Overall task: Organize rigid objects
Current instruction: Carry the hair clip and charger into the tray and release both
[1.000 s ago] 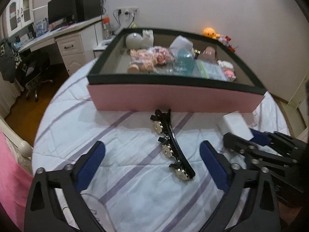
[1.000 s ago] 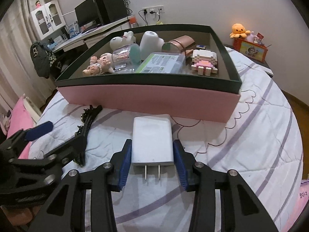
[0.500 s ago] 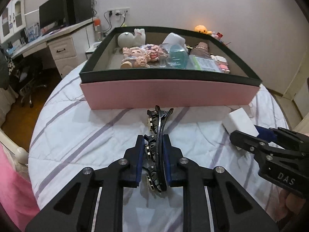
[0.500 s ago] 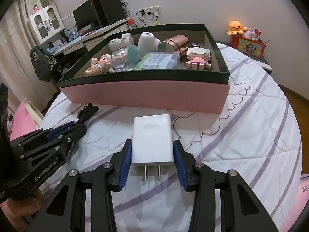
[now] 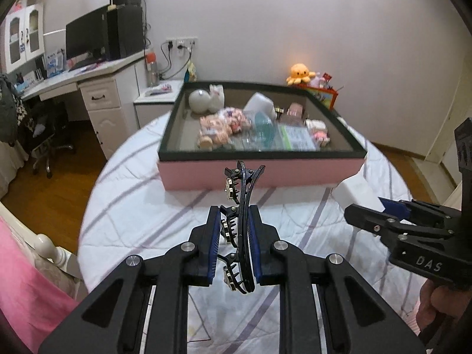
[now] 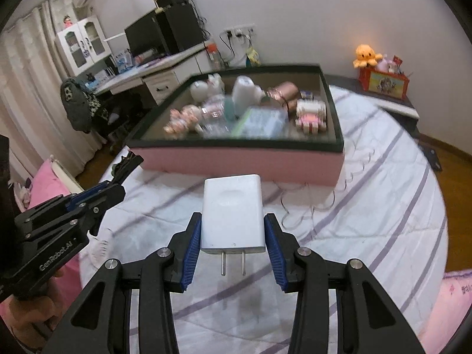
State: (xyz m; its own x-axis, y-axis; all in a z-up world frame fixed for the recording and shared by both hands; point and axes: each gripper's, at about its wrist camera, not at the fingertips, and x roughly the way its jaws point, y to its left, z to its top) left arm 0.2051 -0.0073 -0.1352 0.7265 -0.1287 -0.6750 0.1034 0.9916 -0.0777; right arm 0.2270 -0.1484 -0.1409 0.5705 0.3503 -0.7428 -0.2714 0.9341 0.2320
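Observation:
My left gripper (image 5: 234, 230) is shut on a long black hair clip (image 5: 240, 206) with gold studs, held off the bed and pointing at the box. A white plug charger (image 6: 232, 215), prongs toward the camera, sits clamped in my right gripper (image 6: 233, 236), which is shut on it and lifted above the quilt. The pink box with a dark green rim (image 5: 259, 155) (image 6: 236, 143) lies ahead on the bed, filled with dolls, a bottle, a packet and a block toy. In the left wrist view the right gripper (image 5: 380, 209) and the charger (image 5: 354, 190) show at right; my left gripper (image 6: 97, 194) shows at left in the right wrist view.
The bed has a white quilt with purple stripes (image 5: 141, 206). A desk with a monitor (image 5: 85, 37) and a chair stand at the left. An orange octopus plush (image 6: 365, 54) sits on a side table at right. A hand (image 6: 20, 318) grips the left tool.
My left gripper closed on the hair clip and lifted it off the quilt. The right gripper rose with the charger. The box now looks farther away and lower in both views.

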